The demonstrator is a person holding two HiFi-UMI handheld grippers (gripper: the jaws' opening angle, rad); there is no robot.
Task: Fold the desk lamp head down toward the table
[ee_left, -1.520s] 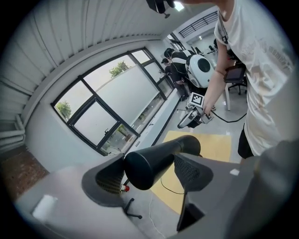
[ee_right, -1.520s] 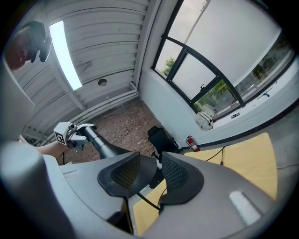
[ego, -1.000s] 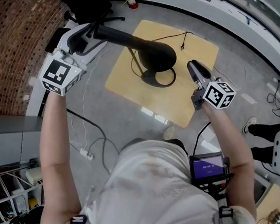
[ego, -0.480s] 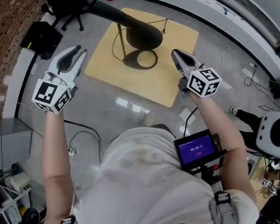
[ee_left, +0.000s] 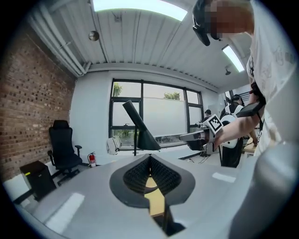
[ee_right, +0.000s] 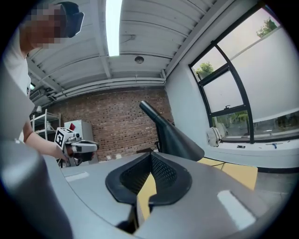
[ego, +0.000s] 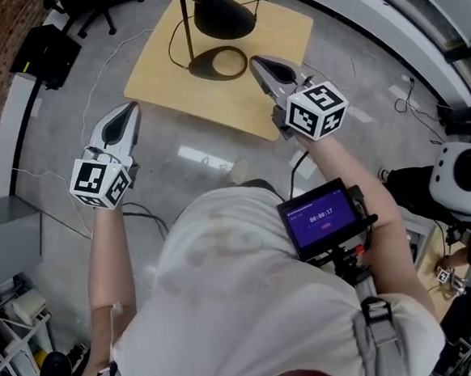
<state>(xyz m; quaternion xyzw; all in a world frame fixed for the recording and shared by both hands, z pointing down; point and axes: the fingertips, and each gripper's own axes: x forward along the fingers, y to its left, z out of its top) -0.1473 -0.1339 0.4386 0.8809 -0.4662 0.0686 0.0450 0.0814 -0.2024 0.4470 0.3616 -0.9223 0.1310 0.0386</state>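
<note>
The black desk lamp stands on the yellow table (ego: 163,91), its cone head (ego: 222,18) tilted over the ring base (ego: 219,63). My left gripper (ego: 132,110) hangs over the floor, left of the table's near edge, shut and empty. My right gripper (ego: 258,63) sits over the table's near right part, just right of the ring base, also shut with nothing in it. In the left gripper view the lamp (ee_left: 140,130) stands well beyond the closed jaws. In the right gripper view the lamp head (ee_right: 175,137) is ahead, apart from the jaws.
A black office chair (ee_left: 63,149) and a black box (ego: 46,56) stand left of the table by the brick wall. Thin cables lie on the grey floor. A purple-screened device (ego: 323,217) hangs at the person's chest. A white helmet-like object (ego: 462,173) is at right.
Both grippers have drawn back from the lamp toward the person. The left one dropped off to the table's left and its jaws shut; the right jaws also closed.
</note>
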